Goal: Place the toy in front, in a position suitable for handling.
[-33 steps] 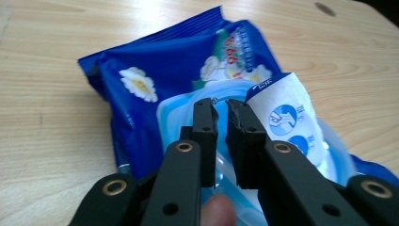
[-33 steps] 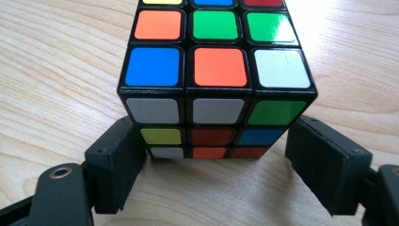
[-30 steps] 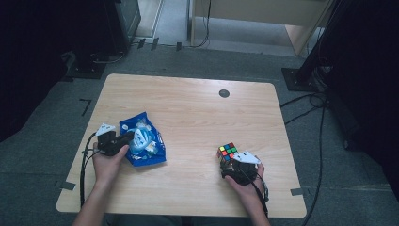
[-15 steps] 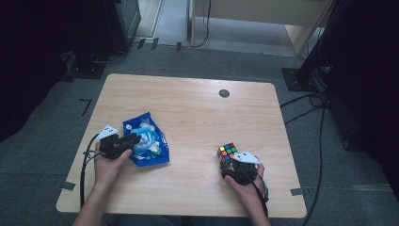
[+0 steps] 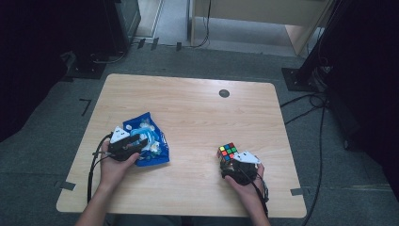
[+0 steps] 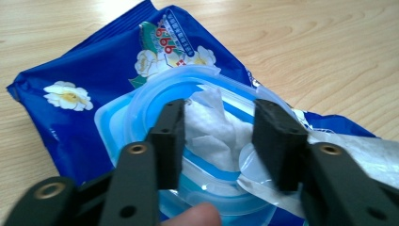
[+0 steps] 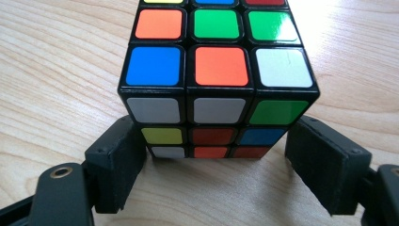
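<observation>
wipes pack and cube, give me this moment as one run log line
left gripper: open over wipes pack, tissue between jaws | right gripper: open around cube base | table: wood

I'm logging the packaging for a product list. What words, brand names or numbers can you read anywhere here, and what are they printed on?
"99": large digits, tilted, near the top of the blue wet-wipes pack, in the left gripper view; this is the one readable text.
Small print on the band beside those digits: too blurred to read.
Rubik's cube: plain coloured stickers, no text.
Left gripper, right gripper and table: no markings seen.
</observation>
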A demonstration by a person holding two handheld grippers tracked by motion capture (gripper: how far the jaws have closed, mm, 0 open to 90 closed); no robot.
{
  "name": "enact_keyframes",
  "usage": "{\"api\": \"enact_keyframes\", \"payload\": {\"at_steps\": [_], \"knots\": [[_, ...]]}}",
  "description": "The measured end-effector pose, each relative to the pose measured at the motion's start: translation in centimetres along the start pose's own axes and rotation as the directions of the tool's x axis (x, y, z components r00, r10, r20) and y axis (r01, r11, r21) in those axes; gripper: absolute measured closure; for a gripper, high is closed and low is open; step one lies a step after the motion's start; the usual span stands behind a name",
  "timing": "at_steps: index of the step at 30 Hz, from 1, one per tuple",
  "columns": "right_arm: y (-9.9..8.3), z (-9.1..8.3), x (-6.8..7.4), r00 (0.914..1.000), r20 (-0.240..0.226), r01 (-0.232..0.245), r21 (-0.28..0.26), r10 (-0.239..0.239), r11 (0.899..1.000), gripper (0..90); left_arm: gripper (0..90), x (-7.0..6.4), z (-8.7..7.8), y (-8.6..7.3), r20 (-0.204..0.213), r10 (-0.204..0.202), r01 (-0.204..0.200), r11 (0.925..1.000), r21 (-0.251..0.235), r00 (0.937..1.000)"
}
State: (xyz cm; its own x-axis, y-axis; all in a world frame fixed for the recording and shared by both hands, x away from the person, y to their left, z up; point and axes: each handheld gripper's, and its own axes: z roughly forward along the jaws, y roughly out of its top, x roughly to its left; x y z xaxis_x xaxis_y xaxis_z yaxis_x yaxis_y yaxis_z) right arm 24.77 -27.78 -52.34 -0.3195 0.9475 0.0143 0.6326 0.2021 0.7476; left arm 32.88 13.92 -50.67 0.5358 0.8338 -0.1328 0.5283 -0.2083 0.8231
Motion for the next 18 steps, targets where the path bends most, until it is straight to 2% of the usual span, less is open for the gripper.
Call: {"api": "enact_keyframes", "payload": {"at_steps": [2, 3, 6, 7, 8, 9, 10, 12, 15, 17, 18], "knots": [[0.0, 0.0, 0.0, 1.0000, -0.001, 0.000, 0.001, 0.000, 1.000, 21.4, 58.9, 0.0, 0.1, 0.0, -0.009, -0.001, 0.001, 1.0000, 0.009, 1.0000], [0.0, 0.0, 0.0, 1.0000, -0.001, -0.001, 0.001, 0.001, 1.000, 21.4, 64.7, 0.0, 0.2, -0.1, -0.015, 0.001, 0.000, 0.9998, 0.019, 0.9999], [0.0, 0.0, 0.0, 1.0000, 0.000, 0.000, 0.000, 0.000, 1.000, 21.3, 74.4, -0.2, 0.4, -0.1, -0.016, 0.014, -0.013, 0.9995, 0.030, 0.9998], [0.0, 0.0, 0.0, 1.0000, -0.001, 0.000, 0.001, 0.000, 1.000, 21.4, 74.4, -0.4, 0.4, -0.1, -0.016, 0.030, -0.030, 0.9989, 0.035, 0.9994], [0.0, 0.0, 0.0, 1.0000, -0.001, -0.001, 0.001, 0.001, 1.000, 21.3, 84.0, -0.7, 0.5, 0.0, -0.032, 0.065, -0.063, 0.9965, 0.055, 0.9974], [0.0, 0.0, 0.0, 1.0000, -0.001, -0.001, 0.001, 0.001, 1.000, 21.3, 87.8, -0.7, 0.5, 0.0, -0.032, 0.065, -0.063, 0.9965, 0.055, 0.9974], [0.0, 0.0, 0.0, 1.0000, 0.001, 0.000, 0.000, 0.000, 1.000, 21.3, 89.5, -0.8, 0.5, 0.0, -0.041, 0.079, -0.077, 0.9954, 0.057, 0.9960], [0.0, 0.0, 0.0, 1.0000, 0.000, 0.000, 0.000, 0.000, 1.000, 21.4, 90.0, -0.9, 0.4, 0.0, -0.041, 0.079, -0.077, 0.9958, 0.049, 0.9961], [0.0, 0.0, 0.0, 1.0000, -0.001, -0.001, 0.001, 0.001, 1.000, 21.4, 90.0, -1.0, 0.0, 0.3, -0.050, 0.081, -0.081, 0.9966, 0.016, 0.9954], [0.0, 0.0, 0.0, 1.0000, -0.001, -0.001, 0.001, 0.001, 1.000, 21.3, 90.0, -1.2, -0.6, 0.8, -0.071, 0.084, -0.086, 0.9958, -0.031, 0.9940], [0.0, 0.0, 0.0, 1.0000, -0.001, -0.001, 0.001, 0.001, 1.000, 21.3, 90.0, -1.2, -0.6, 0.8, -0.071, 0.084, -0.086, 0.9958, -0.031, 0.9940]]}}
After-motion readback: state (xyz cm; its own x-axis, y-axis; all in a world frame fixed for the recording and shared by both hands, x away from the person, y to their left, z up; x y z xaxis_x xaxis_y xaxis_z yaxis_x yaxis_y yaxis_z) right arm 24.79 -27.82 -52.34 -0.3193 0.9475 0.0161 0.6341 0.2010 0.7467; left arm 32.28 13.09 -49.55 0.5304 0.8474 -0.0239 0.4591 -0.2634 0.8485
